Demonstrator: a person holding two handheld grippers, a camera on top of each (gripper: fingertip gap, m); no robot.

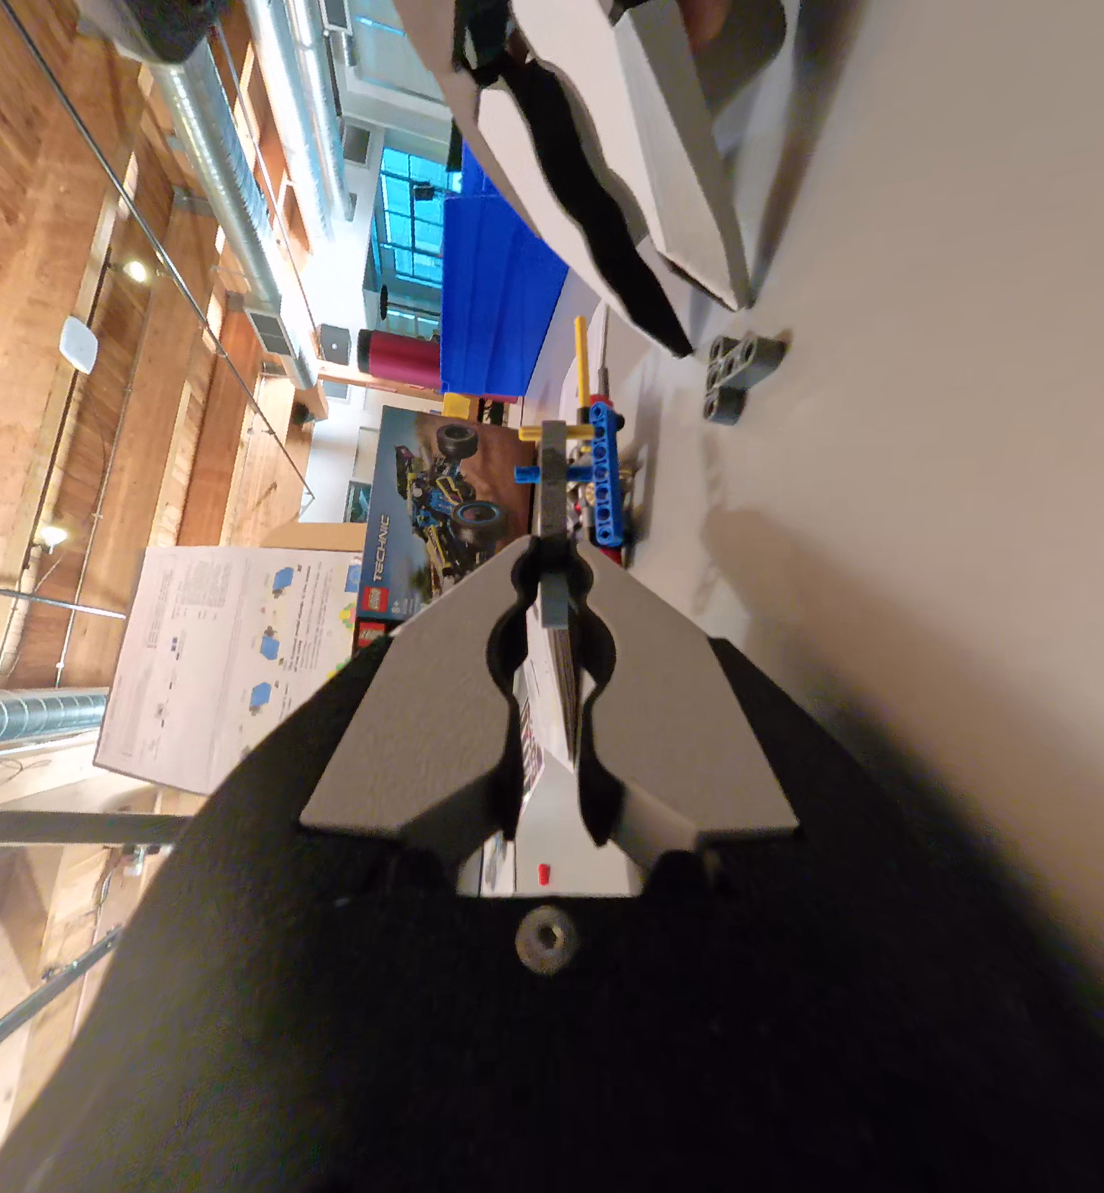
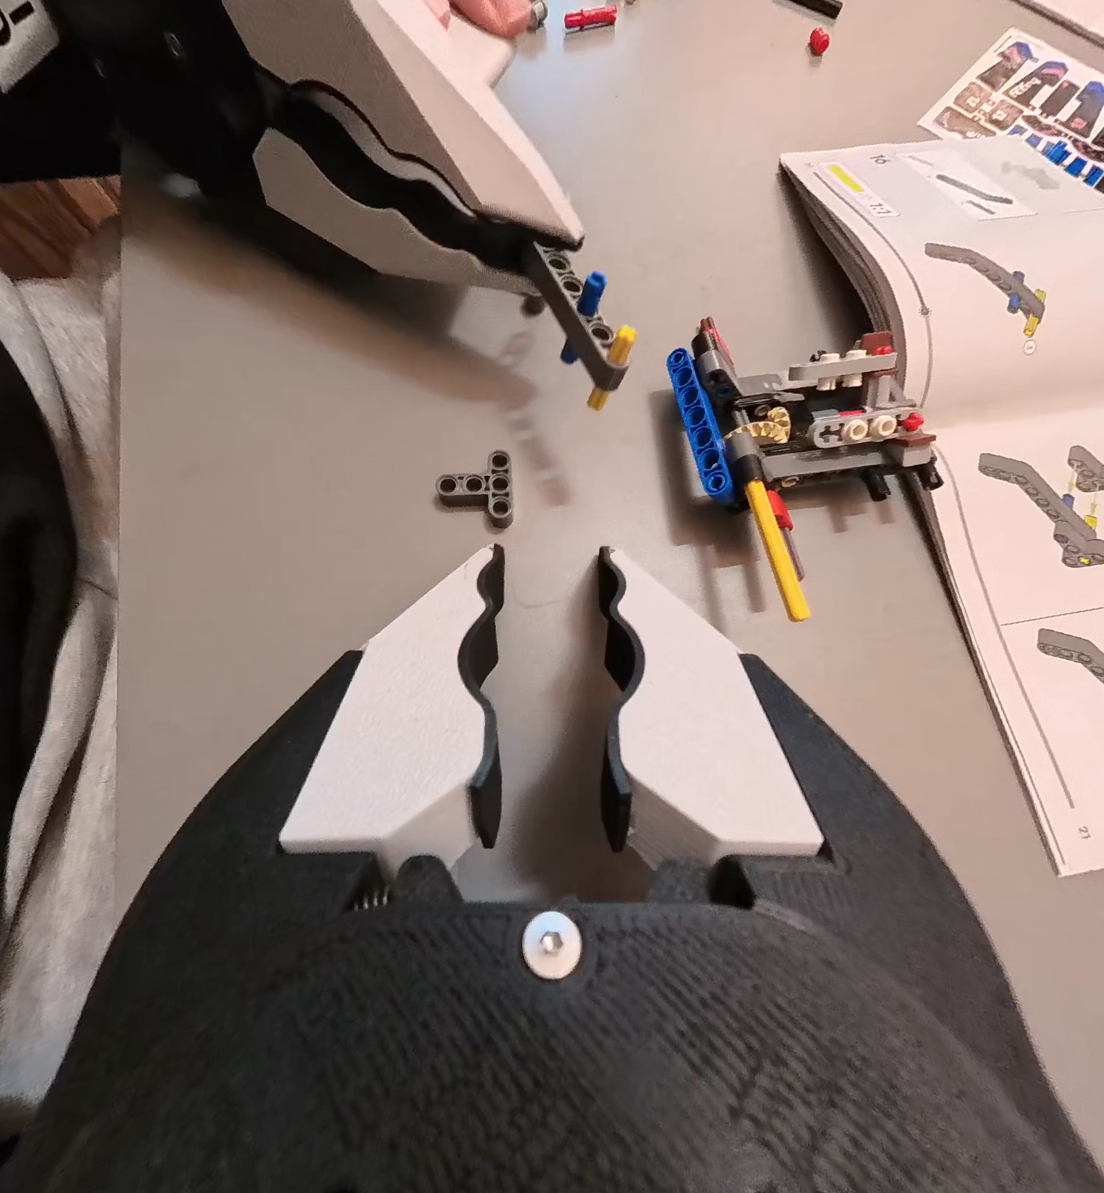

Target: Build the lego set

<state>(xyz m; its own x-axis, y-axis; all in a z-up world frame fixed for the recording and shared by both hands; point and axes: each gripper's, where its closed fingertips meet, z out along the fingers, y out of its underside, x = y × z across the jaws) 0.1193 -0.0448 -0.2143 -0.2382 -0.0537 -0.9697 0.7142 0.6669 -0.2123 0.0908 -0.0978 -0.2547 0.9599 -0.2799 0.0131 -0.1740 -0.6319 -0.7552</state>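
1. Right wrist view shows the left gripper (image 2: 539,268) pinching one end of a grey liftarm beam (image 2: 584,316) that carries a blue pin (image 2: 591,288) and a yellow pin (image 2: 620,342), held above the table (image 2: 342,387).
2. The right gripper (image 2: 550,561) hangs spread and empty, near a grey T-shaped liftarm (image 2: 484,487) lying flat on the table.
3. The partly built chassis (image 2: 801,419) sits to the right, touching the open instruction booklet (image 2: 1020,581).
4. The step looks like fitting the T-piece onto the two pins; next the right claw likely must grasp it and line up its holes.
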